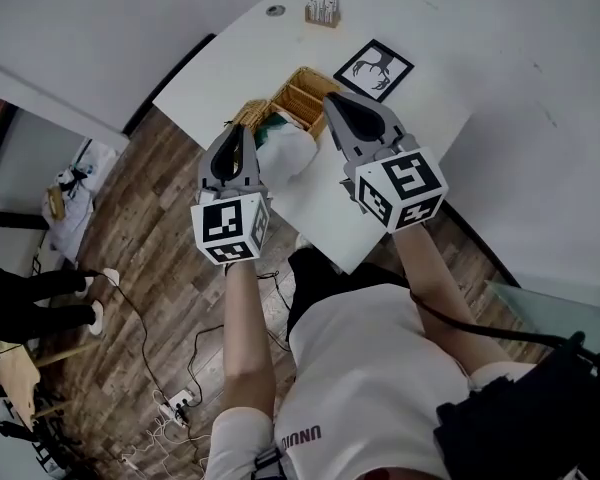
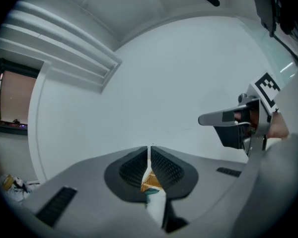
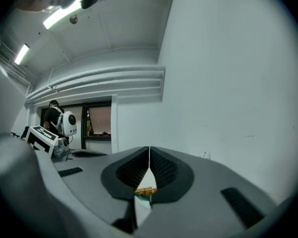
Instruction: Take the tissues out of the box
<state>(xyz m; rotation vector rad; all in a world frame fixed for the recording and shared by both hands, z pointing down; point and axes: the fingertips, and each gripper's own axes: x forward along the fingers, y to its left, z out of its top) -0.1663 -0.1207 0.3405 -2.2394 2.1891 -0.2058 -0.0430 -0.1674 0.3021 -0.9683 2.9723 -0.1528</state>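
Observation:
A wicker tissue box stands on the white table, with a crumpled white tissue bulging beside it. My left gripper hangs above the tissue's left side, raised well off the table, and its jaws meet at the tips. My right gripper floats over the box's right side, also shut. Nothing shows pinched between either pair of tips. Through the slit under each pair of jaws I glimpse the wicker and a bit of white tissue. The right gripper also appears in the left gripper view.
A framed black-and-white print lies behind the box. A small wooden holder and a round grommet sit at the table's far end. On the wood floor are cables, a power strip and a person's legs.

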